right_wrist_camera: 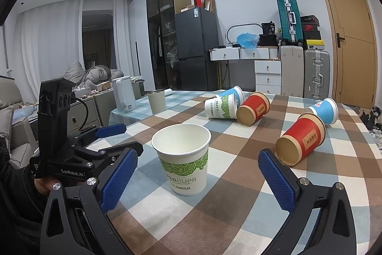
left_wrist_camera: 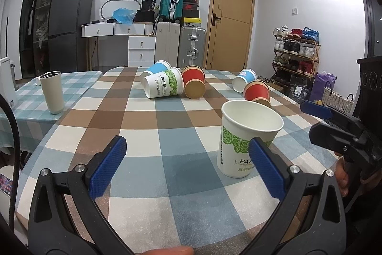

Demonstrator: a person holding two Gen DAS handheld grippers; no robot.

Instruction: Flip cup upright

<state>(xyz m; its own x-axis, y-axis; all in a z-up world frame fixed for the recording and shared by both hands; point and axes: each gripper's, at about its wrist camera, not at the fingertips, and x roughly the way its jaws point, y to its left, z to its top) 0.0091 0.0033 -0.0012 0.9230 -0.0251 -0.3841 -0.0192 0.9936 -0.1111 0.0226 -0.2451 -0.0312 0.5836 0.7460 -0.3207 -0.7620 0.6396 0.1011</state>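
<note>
A white paper cup with a green leaf band (left_wrist_camera: 248,135) (right_wrist_camera: 182,157) stands upright on the checked tablecloth, mouth up. My left gripper (left_wrist_camera: 188,166) is open and empty; the cup stands just beyond its right finger. My right gripper (right_wrist_camera: 198,179) is open and empty, with the cup between and just ahead of its fingers, not touched. Several cups lie on their sides farther back: a white one (left_wrist_camera: 164,86) (right_wrist_camera: 220,106), a blue one (left_wrist_camera: 156,68), two red ones (left_wrist_camera: 193,84) (right_wrist_camera: 300,141), and another blue one (left_wrist_camera: 244,83) (right_wrist_camera: 324,110).
A beige metal tumbler (left_wrist_camera: 53,91) (right_wrist_camera: 156,100) stands upright at the table's left side. A white kettle (right_wrist_camera: 124,93) sits beyond it. The right gripper shows at the right edge of the left wrist view (left_wrist_camera: 317,110). Suitcases, drawers and a fridge stand behind the table.
</note>
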